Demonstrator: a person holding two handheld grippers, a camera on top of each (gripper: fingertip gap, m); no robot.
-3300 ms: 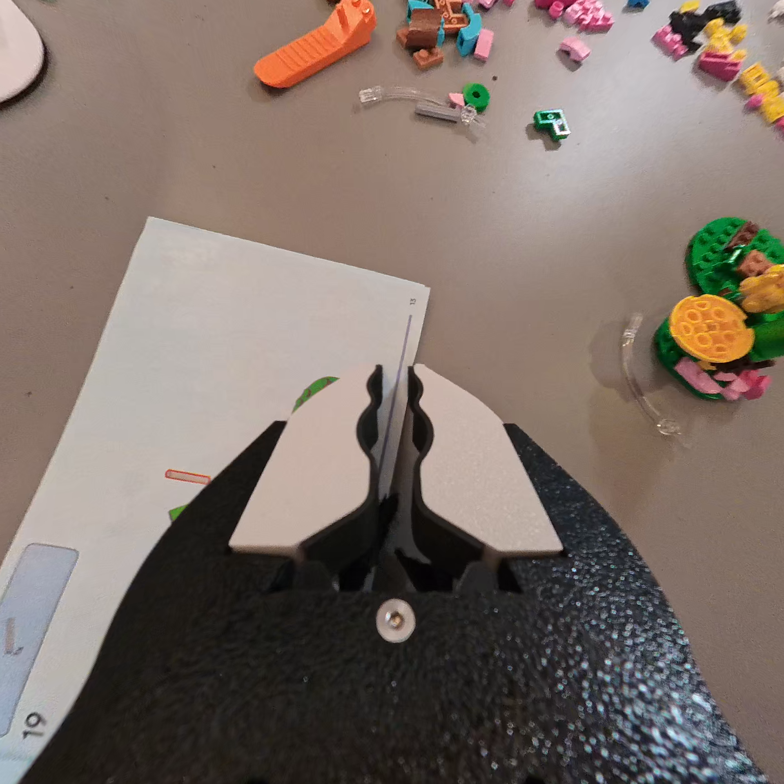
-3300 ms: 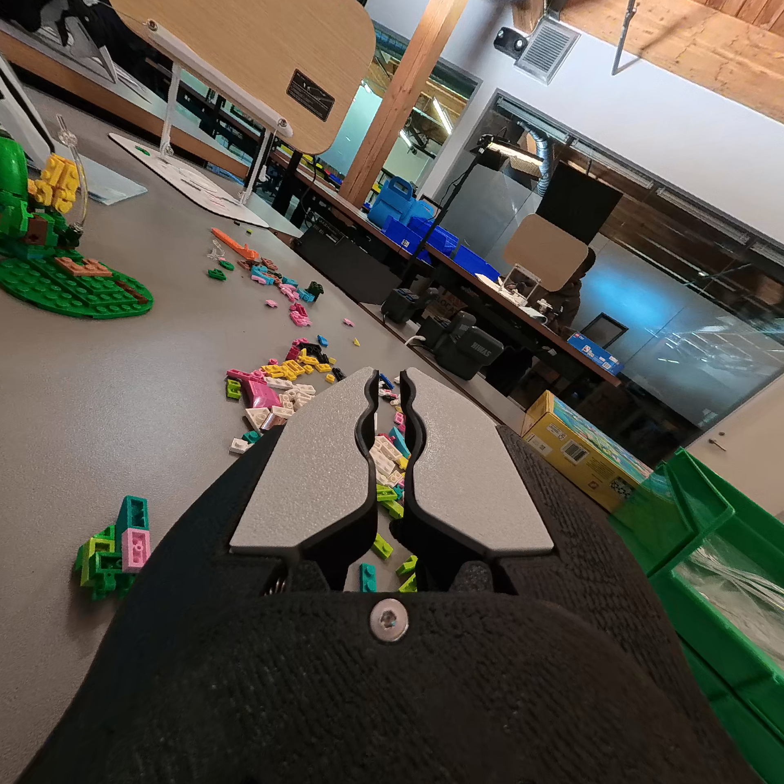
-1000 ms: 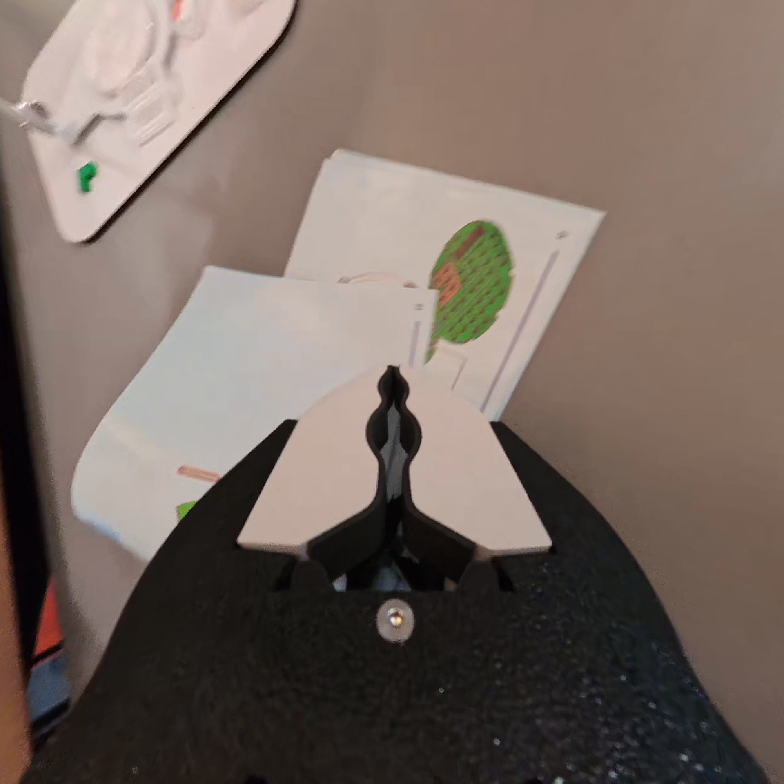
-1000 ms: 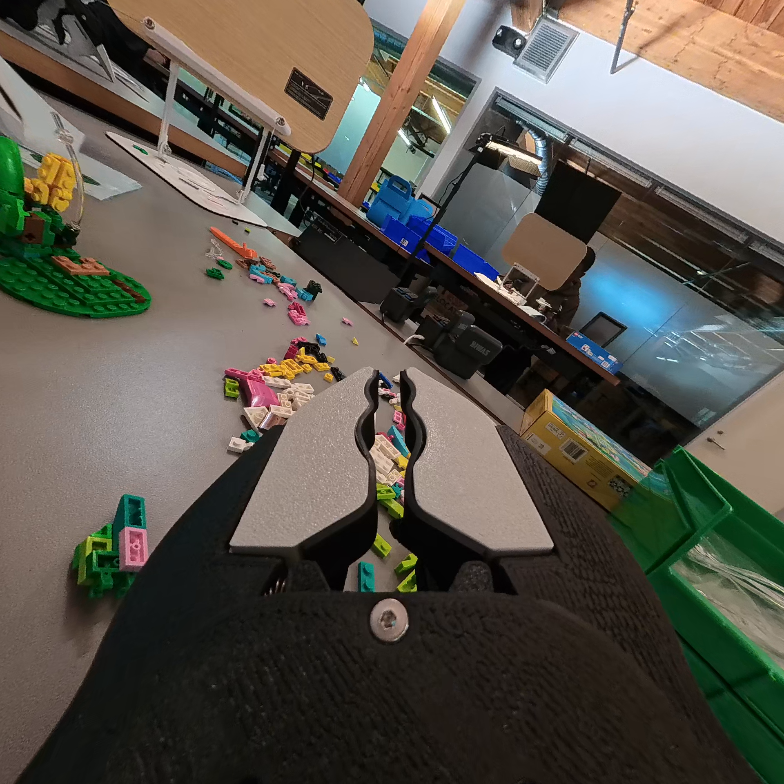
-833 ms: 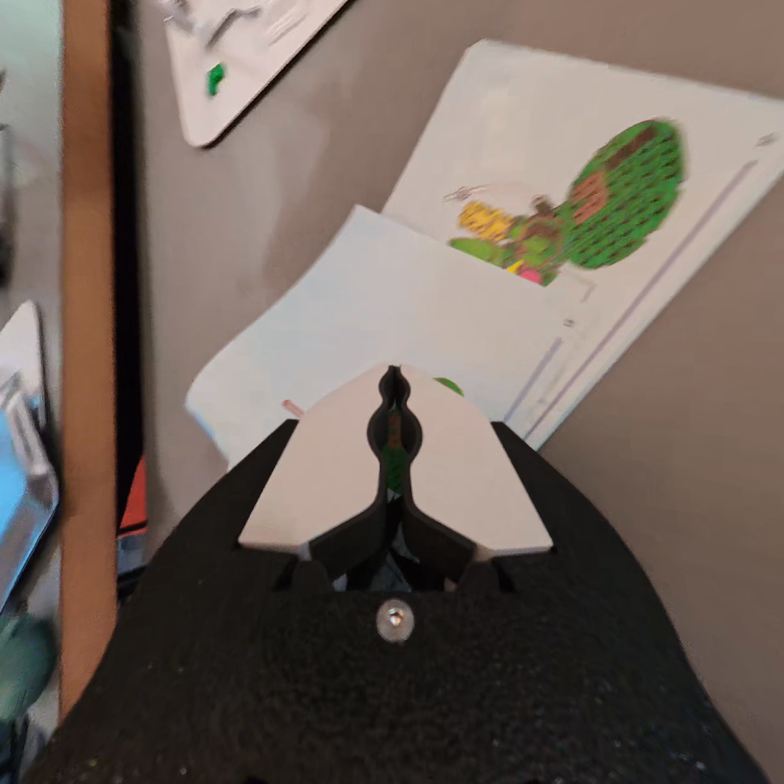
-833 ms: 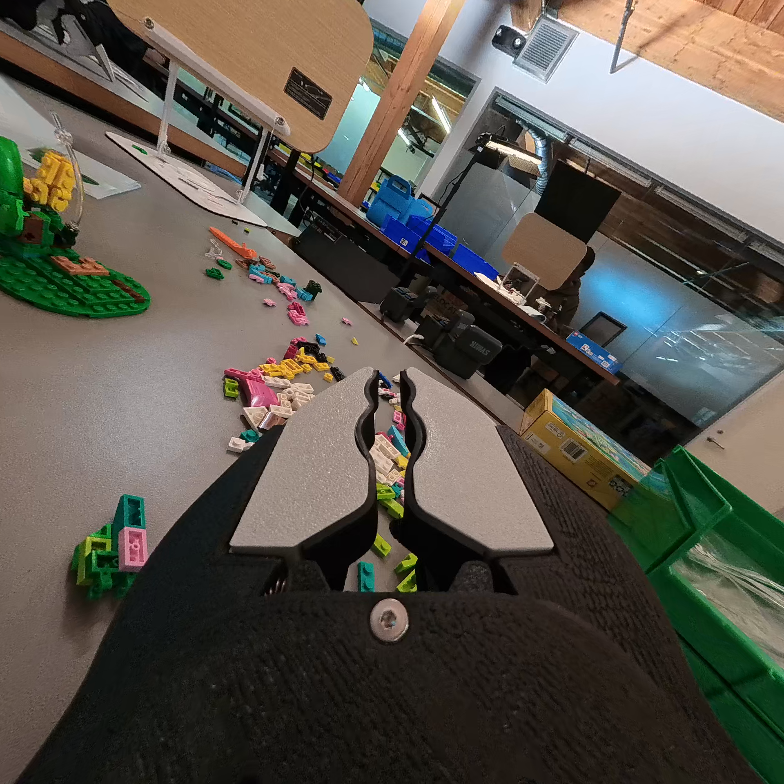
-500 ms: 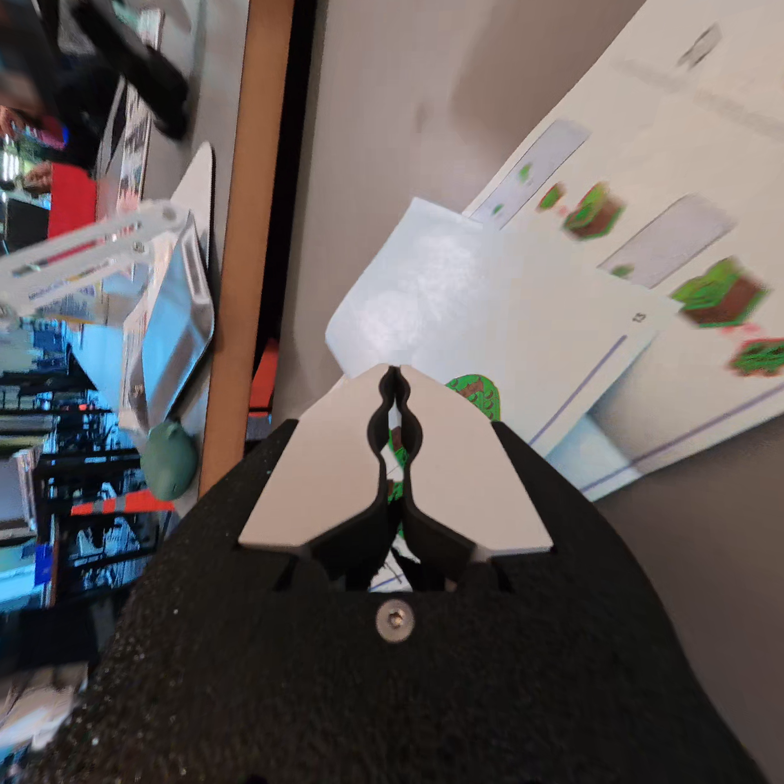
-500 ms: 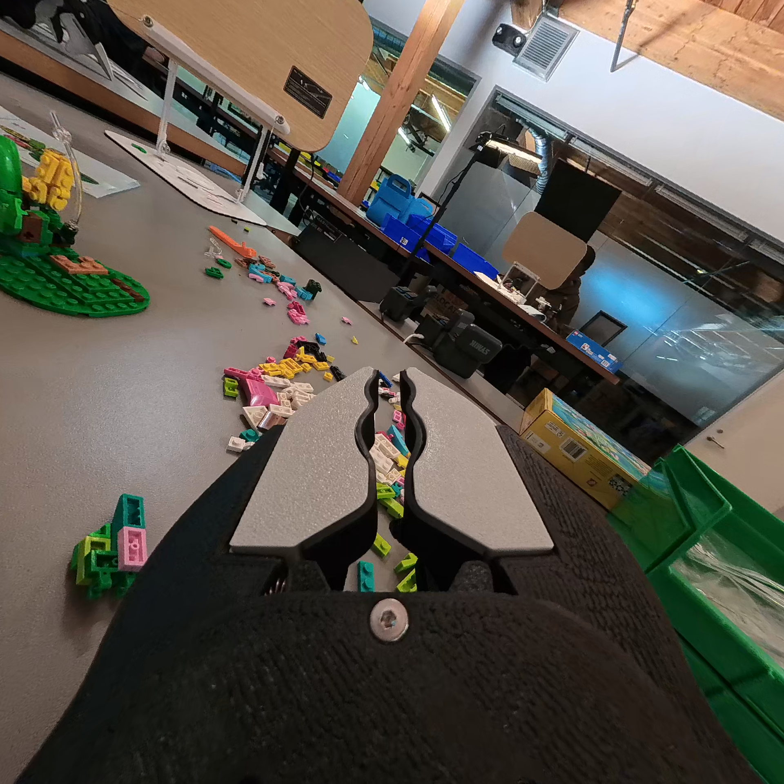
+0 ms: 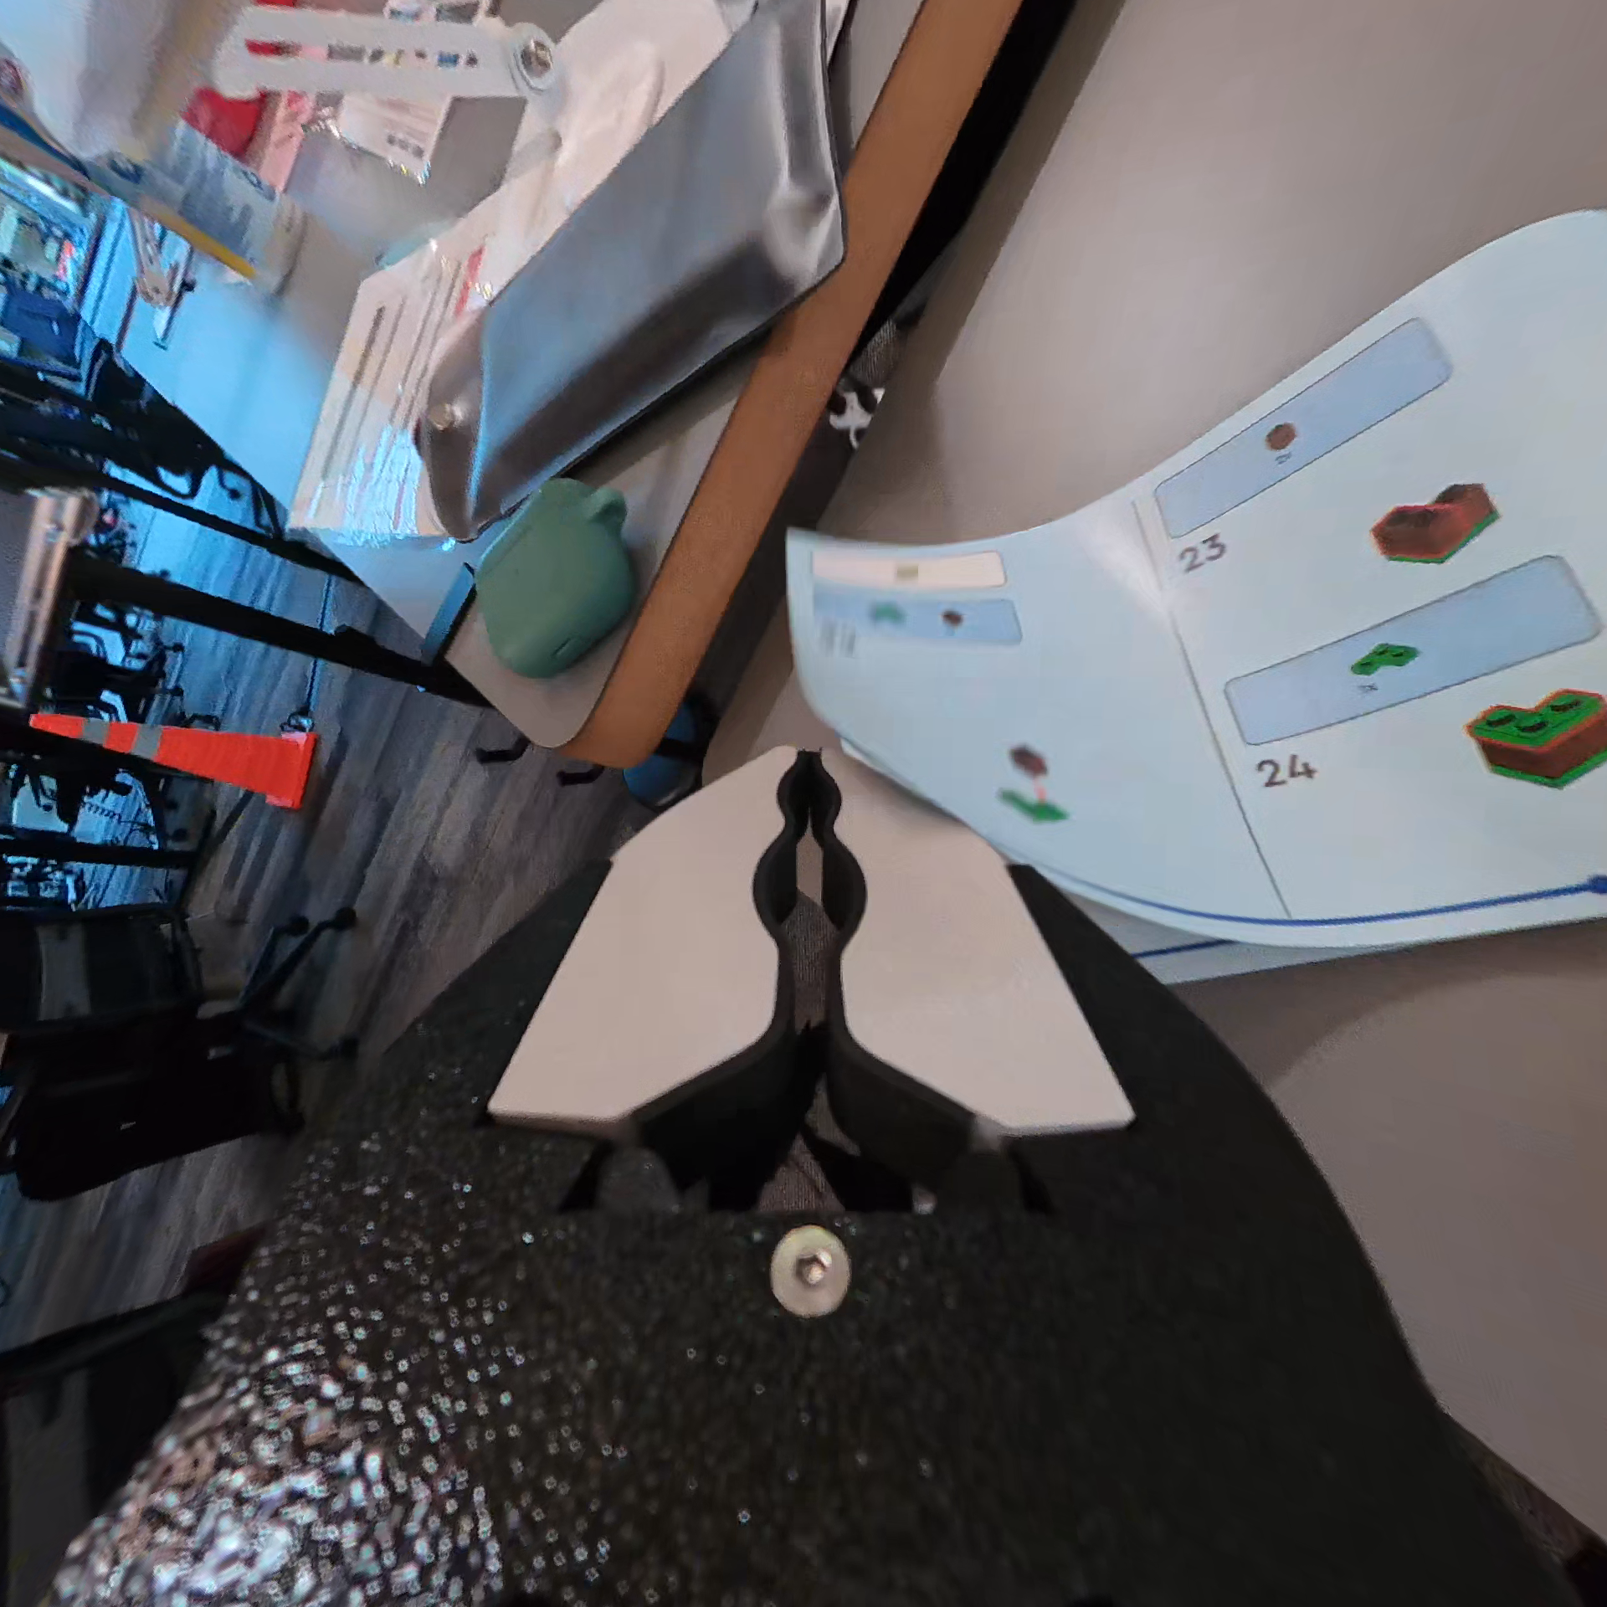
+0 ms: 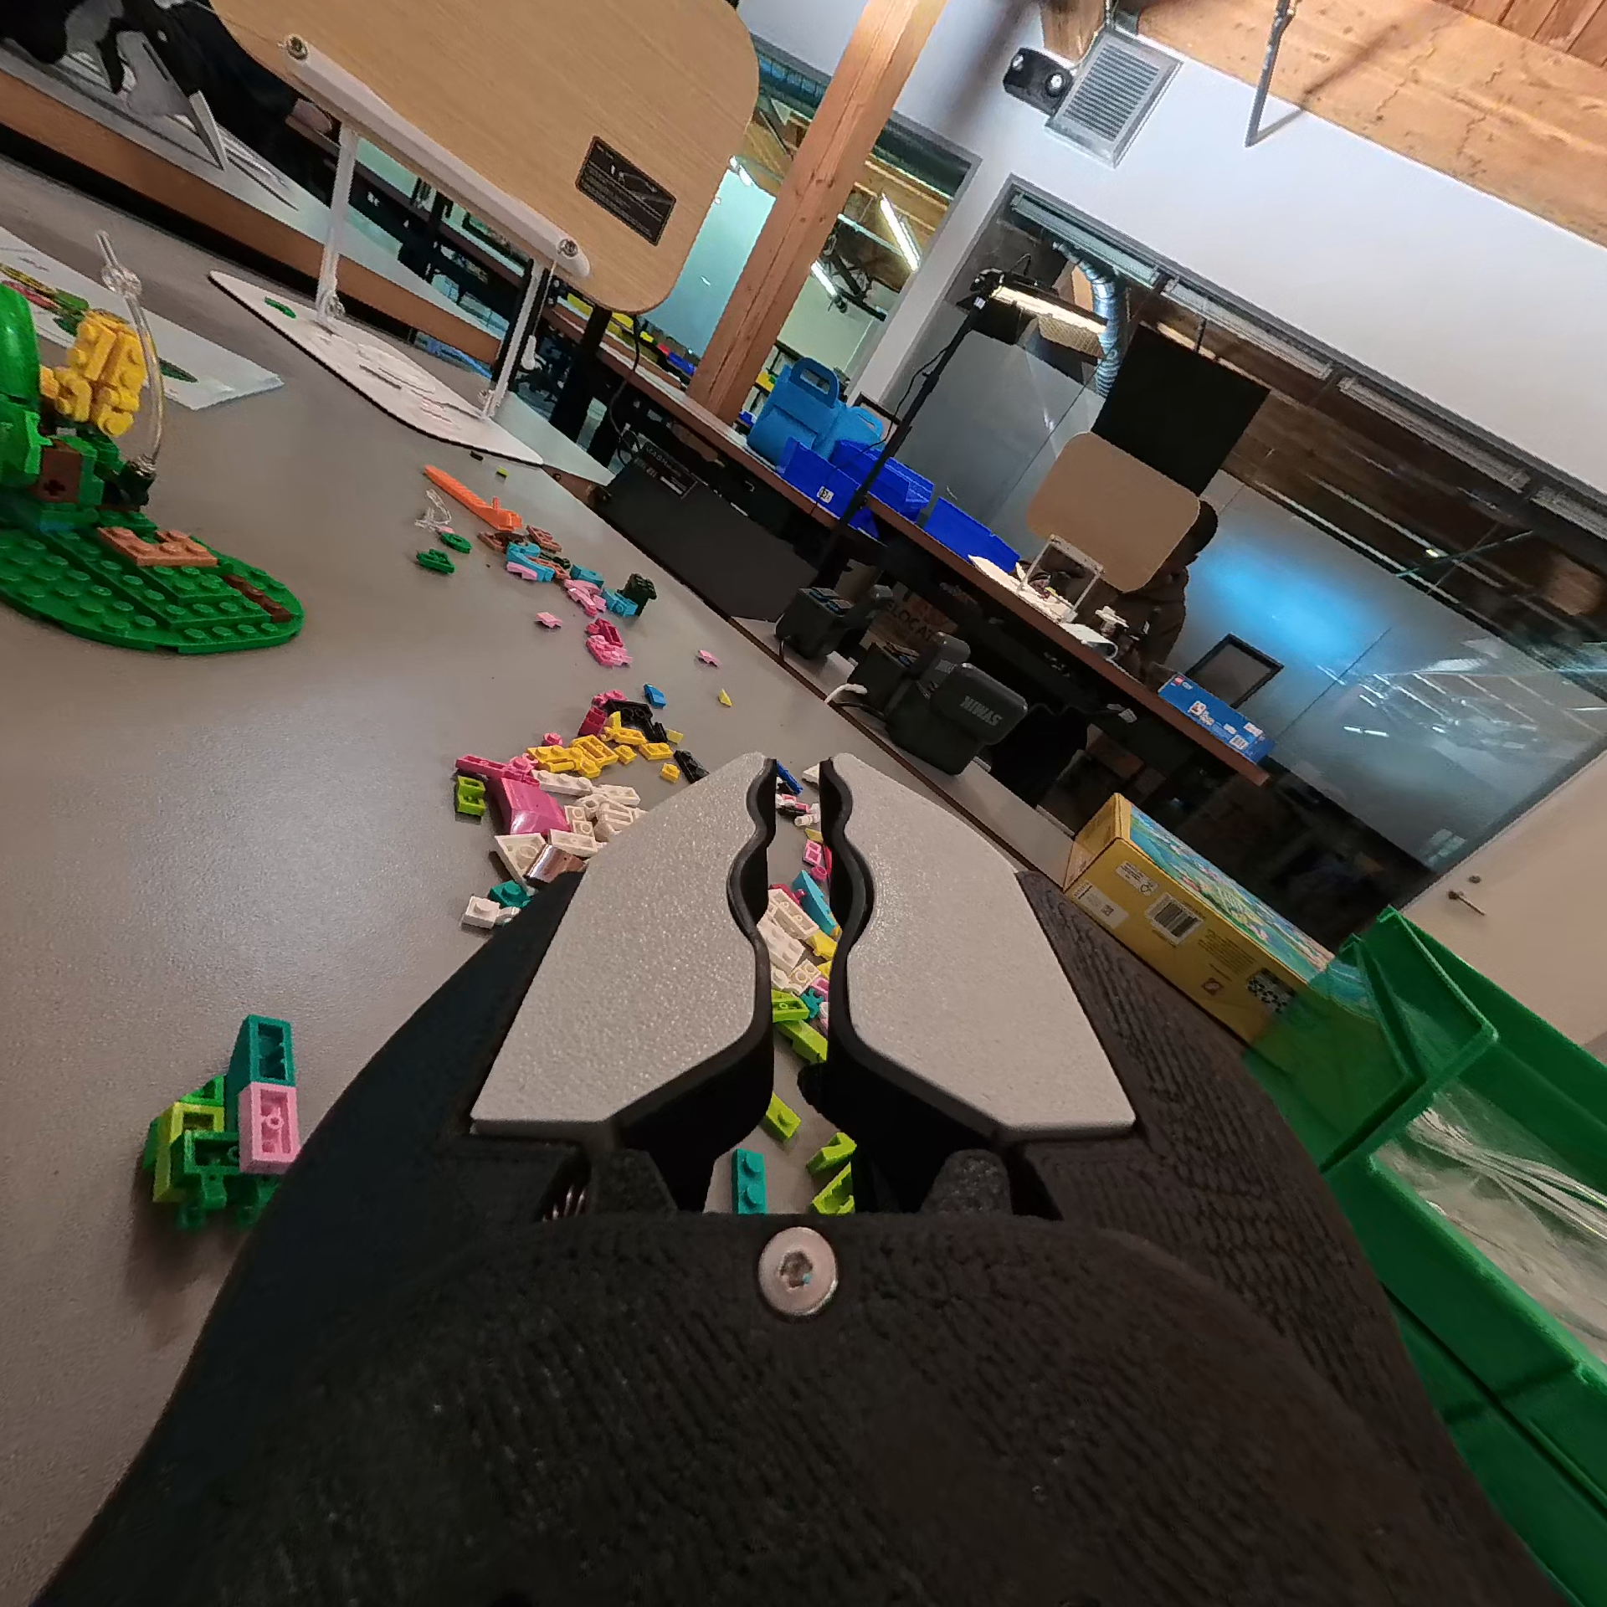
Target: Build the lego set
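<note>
surface [image 10: 217, 826]: plain grey. booklet [image 9: 1130, 696]: pale blue-white pages with green and brown brick drawings and a dark blue line. fingers [image 9: 661, 956]: light grey faces, black inner edges, on a black speckled body. round plate [image 10: 130, 600]: bright green, brown patches. loose bricks [image 10: 574, 783]: pink, yellow, white, teal, black. bin [image 10: 1478, 1217]: green. box [image 10: 1174, 922]: yellow.

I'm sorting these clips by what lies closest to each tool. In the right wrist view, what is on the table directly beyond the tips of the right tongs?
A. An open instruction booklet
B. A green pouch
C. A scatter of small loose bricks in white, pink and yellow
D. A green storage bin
C: the right tongs point over the loose bricks spread on the grey table; the green bin sits off to the right side.
</note>
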